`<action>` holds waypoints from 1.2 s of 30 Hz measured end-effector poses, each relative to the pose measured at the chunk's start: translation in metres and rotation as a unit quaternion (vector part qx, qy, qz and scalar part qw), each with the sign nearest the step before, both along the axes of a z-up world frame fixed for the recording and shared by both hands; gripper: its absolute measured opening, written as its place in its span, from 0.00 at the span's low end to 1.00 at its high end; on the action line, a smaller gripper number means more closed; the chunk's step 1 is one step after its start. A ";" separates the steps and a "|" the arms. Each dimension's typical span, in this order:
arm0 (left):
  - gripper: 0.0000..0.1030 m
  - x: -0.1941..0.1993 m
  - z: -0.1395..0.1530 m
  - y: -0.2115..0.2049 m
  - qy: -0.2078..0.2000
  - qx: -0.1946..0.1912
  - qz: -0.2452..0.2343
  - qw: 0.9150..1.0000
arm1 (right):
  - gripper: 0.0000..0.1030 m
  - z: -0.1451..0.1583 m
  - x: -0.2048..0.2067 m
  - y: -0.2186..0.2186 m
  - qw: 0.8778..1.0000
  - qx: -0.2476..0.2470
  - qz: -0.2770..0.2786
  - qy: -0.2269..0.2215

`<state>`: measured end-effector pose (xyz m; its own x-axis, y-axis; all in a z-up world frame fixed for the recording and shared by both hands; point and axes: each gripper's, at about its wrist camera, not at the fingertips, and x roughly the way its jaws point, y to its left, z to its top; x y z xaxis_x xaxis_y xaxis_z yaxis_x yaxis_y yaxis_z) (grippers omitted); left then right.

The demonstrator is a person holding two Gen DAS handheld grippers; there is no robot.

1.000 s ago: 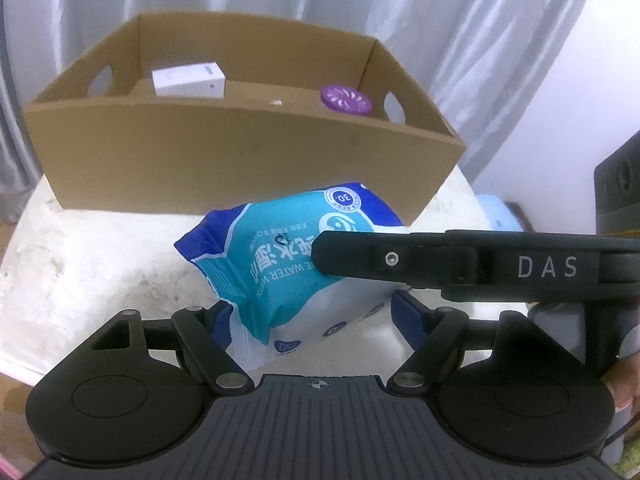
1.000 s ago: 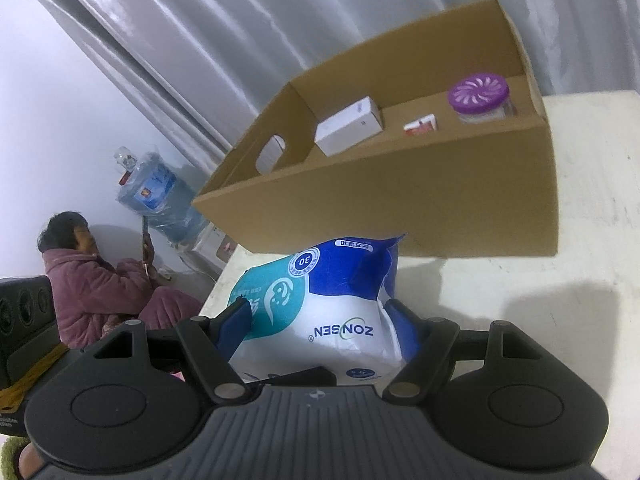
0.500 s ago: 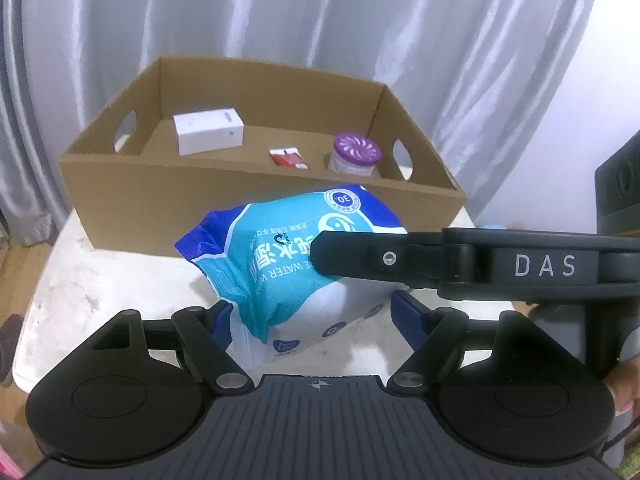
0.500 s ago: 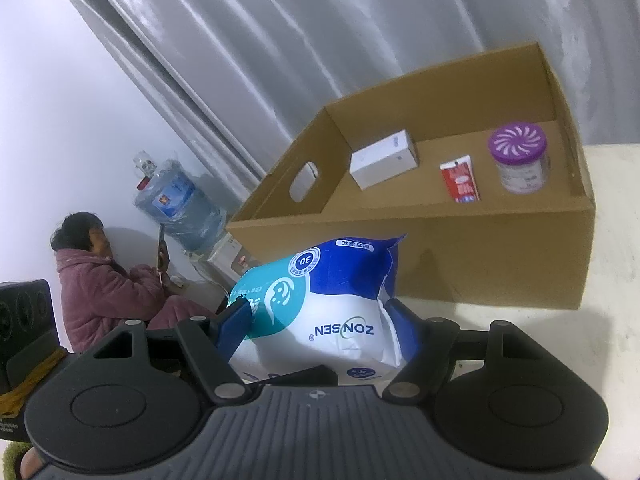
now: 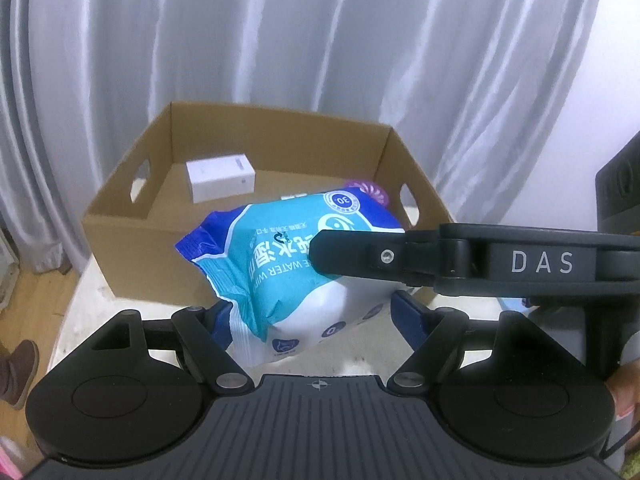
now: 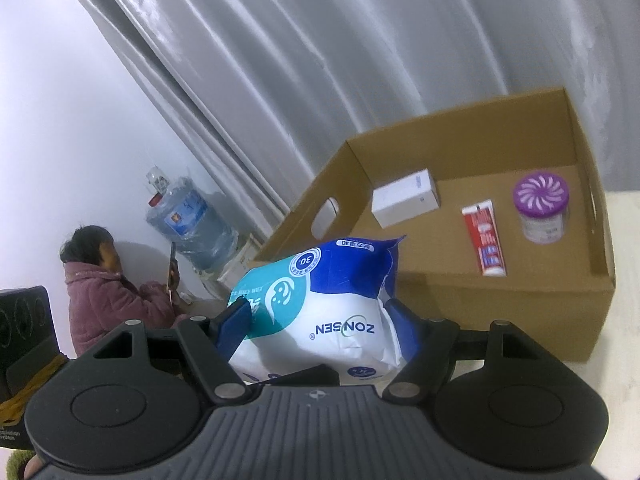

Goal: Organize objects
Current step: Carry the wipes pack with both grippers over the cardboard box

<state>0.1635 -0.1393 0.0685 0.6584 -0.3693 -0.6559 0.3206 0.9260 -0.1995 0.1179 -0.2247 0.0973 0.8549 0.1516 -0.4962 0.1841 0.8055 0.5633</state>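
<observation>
Between your two grippers: the wet-wipes pack (image 5: 288, 264), blue, teal and white, held clear of the table (image 5: 120, 300) in front of the cardboard box (image 5: 132, 236).
Left gripper (image 5: 310, 316): your jaws stand fairly wide, with the pack's lower end lying between the blue pads (image 5: 408, 316); whether both pads press on it you cannot tell from this view.
Right gripper (image 6: 320, 320): your jaws are closed on the pack from both sides (its black finger crosses the left wrist view, marked DAS).
Pack position: tilted, its upper end reaching over the box's near wall in the left wrist view.
Box contents: a white carton (image 6: 406, 198) toward the far left corner, a red and white tube (image 6: 484, 238) lying flat on the floor, a purple-lidded jar (image 6: 542, 208) upright near the right wall.
Box walls: a handle cut-out (image 5: 140, 186) shows in each short side.
Background: grey curtain (image 5: 320, 40); a water jug (image 6: 188, 224) and a seated person (image 6: 108, 284) by the wall.
</observation>
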 end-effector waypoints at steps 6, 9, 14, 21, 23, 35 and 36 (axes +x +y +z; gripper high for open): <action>0.75 0.010 0.007 0.001 -0.008 0.000 0.002 1.000 | 0.74 0.006 0.011 -0.005 1.000 -0.003 -0.001 -0.005; 0.75 0.016 0.010 0.002 -0.011 0.001 0.003 1.000 | 0.74 0.009 0.016 -0.008 1.000 -0.002 -0.001 -0.007; 0.75 0.027 0.013 0.002 -0.012 0.002 0.003 1.000 | 0.74 0.012 0.026 -0.013 1.000 0.000 -0.002 -0.007; 0.75 0.045 0.014 0.000 -0.010 0.006 -0.001 1.000 | 0.74 0.012 0.041 -0.024 1.000 0.007 -0.006 -0.004; 0.75 0.051 0.014 0.000 -0.007 0.006 -0.002 1.000 | 0.74 0.011 0.045 -0.027 1.000 0.009 -0.007 -0.003; 0.75 0.103 0.017 0.000 0.010 0.026 -0.018 0.999 | 0.75 0.010 0.095 -0.055 0.999 0.025 0.002 0.024; 0.75 0.109 0.017 0.001 0.013 0.028 -0.018 0.999 | 0.75 0.009 0.100 -0.058 0.999 0.028 0.006 0.029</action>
<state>0.2729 -0.1387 0.0850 0.6272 -0.3552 -0.6931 0.3498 0.9236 -0.1567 0.2182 -0.2832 0.1061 0.8228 0.1904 -0.5355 0.2086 0.7753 0.5961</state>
